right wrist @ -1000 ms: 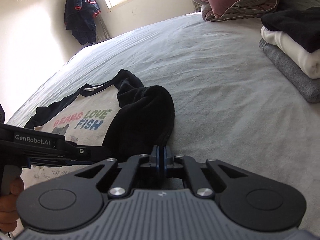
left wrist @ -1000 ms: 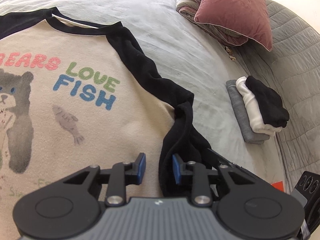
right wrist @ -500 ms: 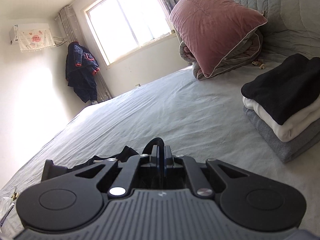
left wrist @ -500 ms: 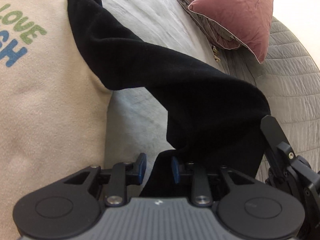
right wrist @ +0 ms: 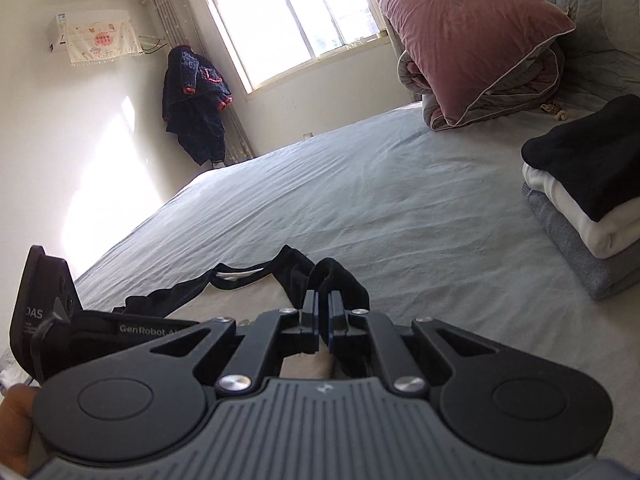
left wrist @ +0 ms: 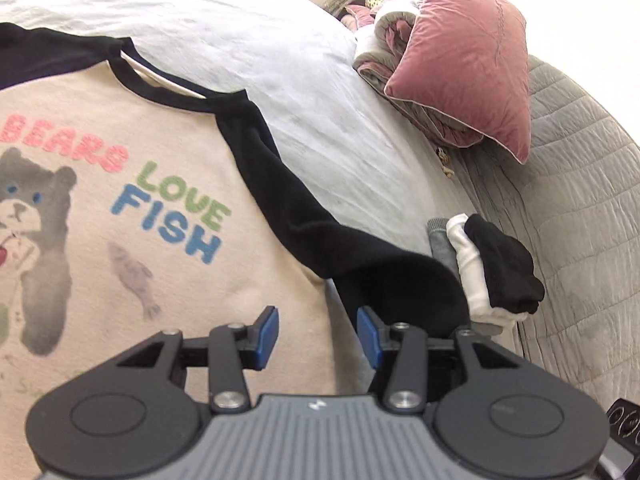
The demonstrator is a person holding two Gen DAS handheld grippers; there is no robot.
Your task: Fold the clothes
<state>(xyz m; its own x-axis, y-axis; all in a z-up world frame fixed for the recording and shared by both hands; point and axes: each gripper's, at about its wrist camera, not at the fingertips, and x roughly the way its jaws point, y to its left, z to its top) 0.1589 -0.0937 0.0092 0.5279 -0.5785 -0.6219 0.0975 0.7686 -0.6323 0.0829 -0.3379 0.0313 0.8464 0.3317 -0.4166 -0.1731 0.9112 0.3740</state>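
Left gripper hovering low over cream bear shirt on the bed, tongs apart, right gripper nearly closed around black sleeve (sleeve lowered since half a second ago, print visible again)

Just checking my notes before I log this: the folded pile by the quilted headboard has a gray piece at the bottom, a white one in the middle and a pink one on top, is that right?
Not quite: the top piece of the folded pile is black, not pink. The right wrist view shows it clearly: gray at the bottom, white in the middle, black on top. The pink thing nearby is the pillow, further up the bed.
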